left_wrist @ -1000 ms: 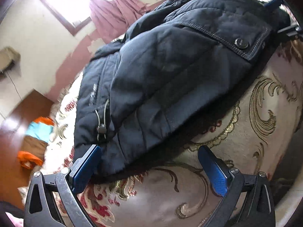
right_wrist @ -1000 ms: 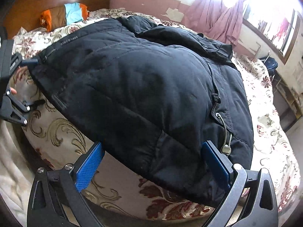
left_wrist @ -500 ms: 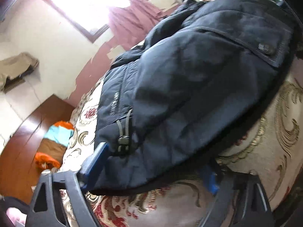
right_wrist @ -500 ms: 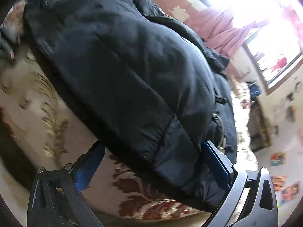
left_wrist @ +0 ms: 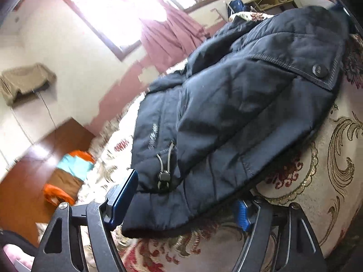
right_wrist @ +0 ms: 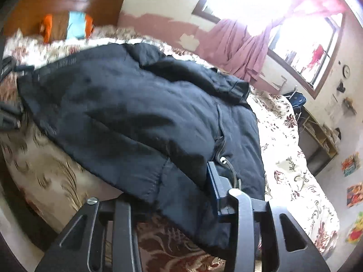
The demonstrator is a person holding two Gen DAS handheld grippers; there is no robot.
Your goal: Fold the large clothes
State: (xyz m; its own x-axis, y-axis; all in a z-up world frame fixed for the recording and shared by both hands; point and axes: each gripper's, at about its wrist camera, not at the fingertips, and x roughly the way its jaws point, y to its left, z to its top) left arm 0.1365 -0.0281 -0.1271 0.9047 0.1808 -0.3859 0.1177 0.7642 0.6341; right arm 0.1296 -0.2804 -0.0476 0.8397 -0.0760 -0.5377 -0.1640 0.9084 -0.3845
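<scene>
The dark navy padded jacket point(left_wrist: 238, 113) lies spread across the floral cream bedspread point(left_wrist: 329, 170). The left gripper point(left_wrist: 183, 206) and right gripper point(right_wrist: 163, 195) each straddle a hem corner, apparently pinching it. The slick, bulky padding could slip free mid-lift, collapsing the fold.

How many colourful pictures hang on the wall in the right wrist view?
3, all on the wall at the far right edge: the top picture, the middle picture below it, and the bottom picture, cut by the frame edge. More may be hidden.
</scene>
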